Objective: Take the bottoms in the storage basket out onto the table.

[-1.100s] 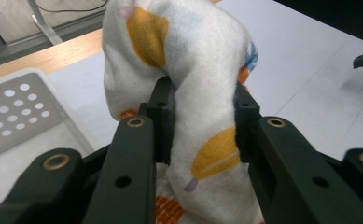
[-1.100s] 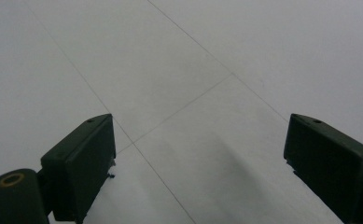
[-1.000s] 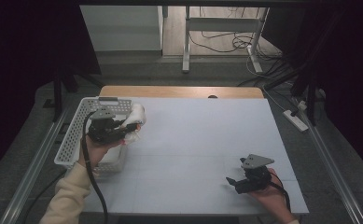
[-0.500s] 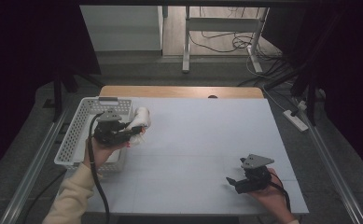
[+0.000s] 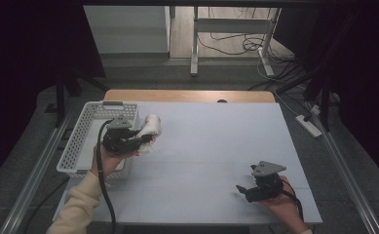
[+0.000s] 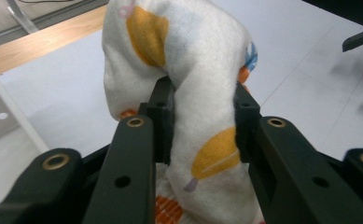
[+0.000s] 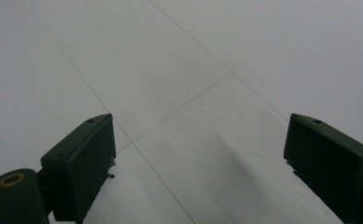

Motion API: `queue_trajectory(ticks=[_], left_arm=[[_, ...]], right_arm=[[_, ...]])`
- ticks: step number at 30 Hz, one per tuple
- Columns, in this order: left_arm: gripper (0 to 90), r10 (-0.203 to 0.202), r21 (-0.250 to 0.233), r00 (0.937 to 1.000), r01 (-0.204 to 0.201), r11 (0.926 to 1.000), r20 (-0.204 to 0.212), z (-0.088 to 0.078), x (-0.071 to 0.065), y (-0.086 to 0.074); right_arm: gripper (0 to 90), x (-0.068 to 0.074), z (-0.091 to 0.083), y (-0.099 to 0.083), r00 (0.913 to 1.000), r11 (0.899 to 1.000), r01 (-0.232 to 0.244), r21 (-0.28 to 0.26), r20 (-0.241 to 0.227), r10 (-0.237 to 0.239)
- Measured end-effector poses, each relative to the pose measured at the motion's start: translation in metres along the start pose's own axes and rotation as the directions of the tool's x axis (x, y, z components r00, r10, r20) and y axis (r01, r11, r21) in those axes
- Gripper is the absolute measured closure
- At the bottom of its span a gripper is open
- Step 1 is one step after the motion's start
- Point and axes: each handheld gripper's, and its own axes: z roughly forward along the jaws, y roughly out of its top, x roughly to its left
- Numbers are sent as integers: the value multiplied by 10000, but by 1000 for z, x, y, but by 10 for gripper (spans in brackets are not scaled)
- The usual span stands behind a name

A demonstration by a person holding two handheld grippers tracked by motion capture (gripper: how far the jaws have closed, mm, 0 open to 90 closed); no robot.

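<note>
Left claw (image 5: 145,139) raised at the near left, jaws clamped hard, pointing right and slightly far; left hand (image 5: 110,157) under its body, pale sleeve (image 5: 77,207) trailing to the near edge. Right claw (image 5: 241,190) low at the near right (jaws wide apart), pointing left, cradled in the right hand (image 5: 282,204).

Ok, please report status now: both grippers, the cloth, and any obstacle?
Left gripper shut on patterned cloth, beside white basket. Right gripper open, nothing between jaws. Table bare ahead.
</note>
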Motion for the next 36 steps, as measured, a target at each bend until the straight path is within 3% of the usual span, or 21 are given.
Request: queue_trajectory(ticks=[36], left_arm=[[688, 166, 493, 9982, -194, 9986, 568, 40, -22, 5]], right_arm=[[91, 0, 0, 0, 10000, 10000, 25, 13, -7, -25]])
